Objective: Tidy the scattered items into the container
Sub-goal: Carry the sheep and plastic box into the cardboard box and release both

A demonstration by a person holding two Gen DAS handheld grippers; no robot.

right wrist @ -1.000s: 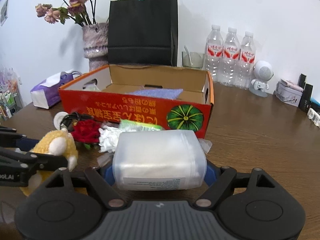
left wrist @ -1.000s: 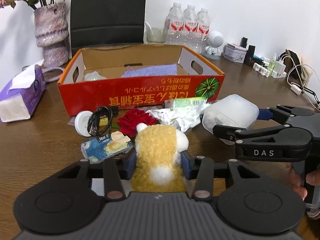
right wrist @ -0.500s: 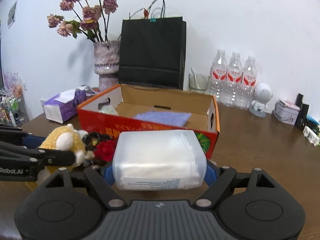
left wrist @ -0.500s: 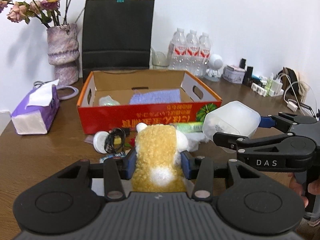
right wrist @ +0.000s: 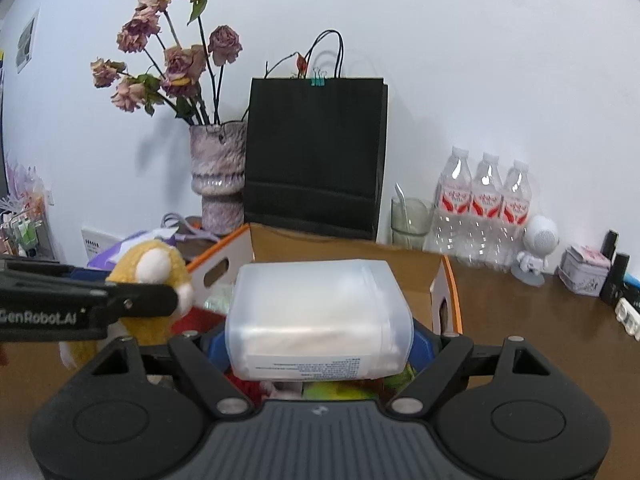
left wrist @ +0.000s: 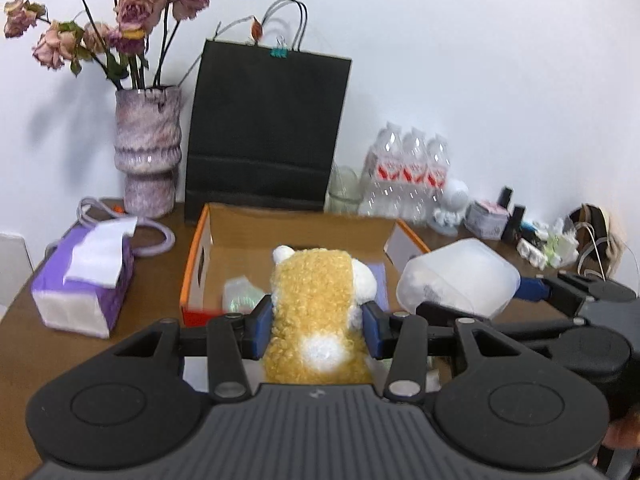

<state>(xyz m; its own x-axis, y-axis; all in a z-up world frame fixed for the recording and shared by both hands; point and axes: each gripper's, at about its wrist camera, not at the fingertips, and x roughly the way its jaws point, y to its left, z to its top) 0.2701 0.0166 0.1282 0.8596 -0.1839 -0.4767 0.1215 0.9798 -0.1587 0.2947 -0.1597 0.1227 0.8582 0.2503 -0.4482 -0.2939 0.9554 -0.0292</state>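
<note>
The left gripper [left wrist: 318, 326] had its blue fingers [left wrist: 262, 326] pinching a yellow plush toy [left wrist: 320, 304] at both sides, w/ the toy's head poking out past the tips. The right gripper [right wrist: 320, 338] squeezed a cloudy plastic tub [right wrist: 316, 316] between its fingers. Both things were up off the counter [right wrist: 532, 340], in front of the orange cardboard box [left wrist: 200, 268]. A purple tissue pack [left wrist: 84, 280] sat left of the box.
</note>
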